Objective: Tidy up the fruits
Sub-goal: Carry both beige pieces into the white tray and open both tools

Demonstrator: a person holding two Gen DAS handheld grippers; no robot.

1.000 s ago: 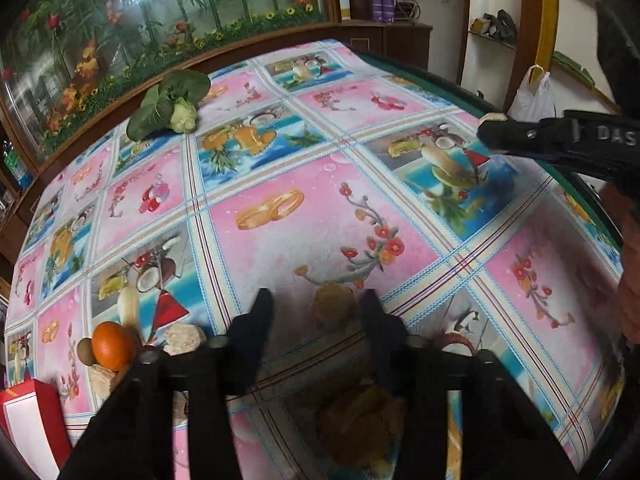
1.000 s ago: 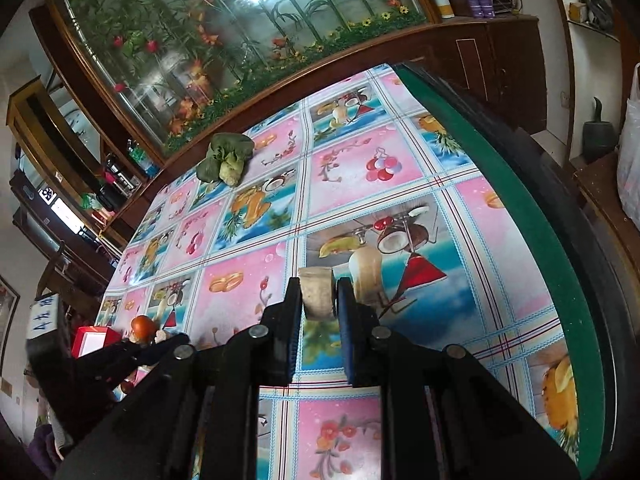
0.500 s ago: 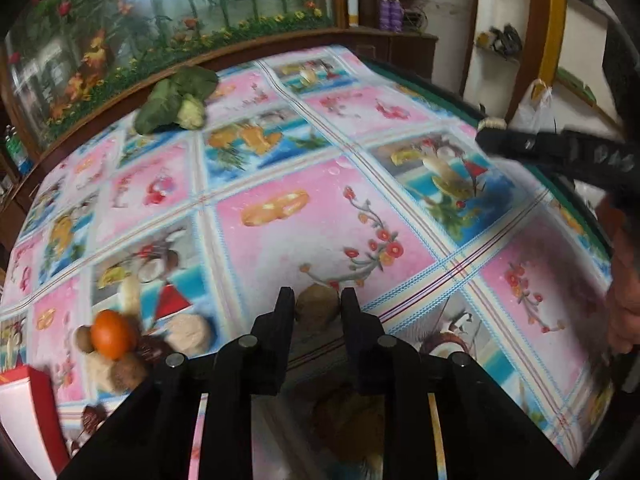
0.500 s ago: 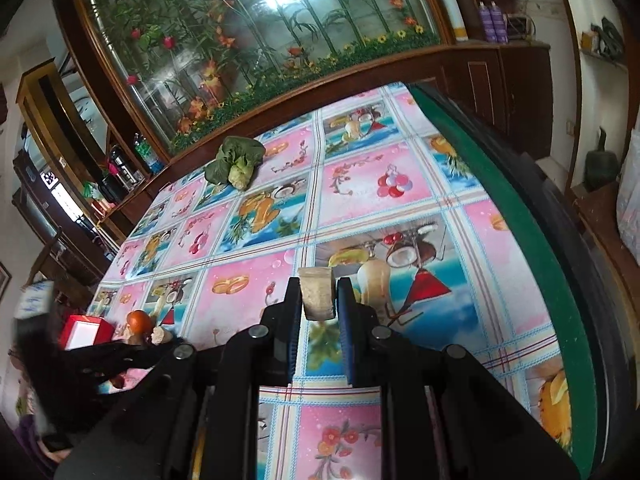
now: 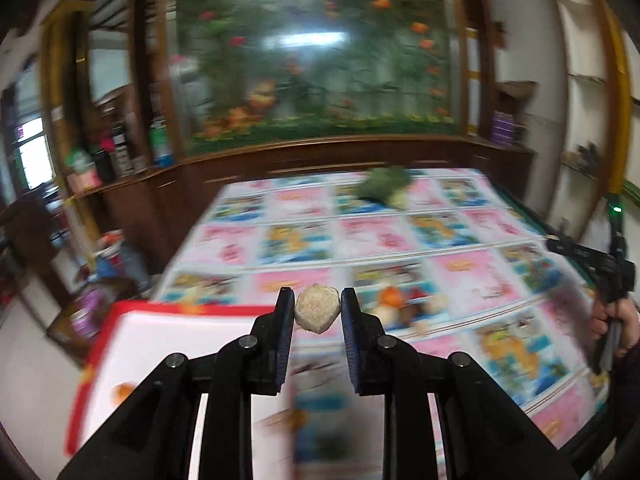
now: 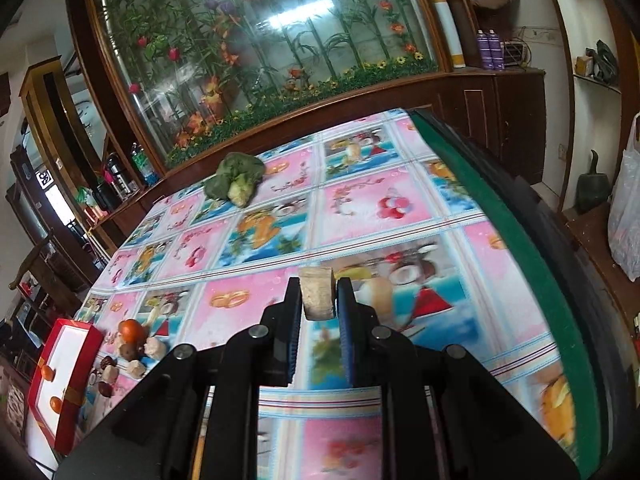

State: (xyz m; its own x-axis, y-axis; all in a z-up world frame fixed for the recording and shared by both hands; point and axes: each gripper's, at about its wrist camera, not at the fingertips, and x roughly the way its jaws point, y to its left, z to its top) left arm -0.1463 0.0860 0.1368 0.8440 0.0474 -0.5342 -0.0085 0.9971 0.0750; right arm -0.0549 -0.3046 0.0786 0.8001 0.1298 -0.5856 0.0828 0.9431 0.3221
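Left claw (image 5: 316,312) pinching beige lump (image 5: 317,309), red-rimmed tray (image 5: 120,312) directly below-left, nearer this hand. Right claw (image 6: 318,300) clamping pale chunk (image 6: 317,293), well apart from tray.

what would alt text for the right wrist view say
The right gripper is shut on a pale beige chunk above a fruit-print tablecloth. Far left, an orange tops a small fruit pile beside a red-rimmed tray.
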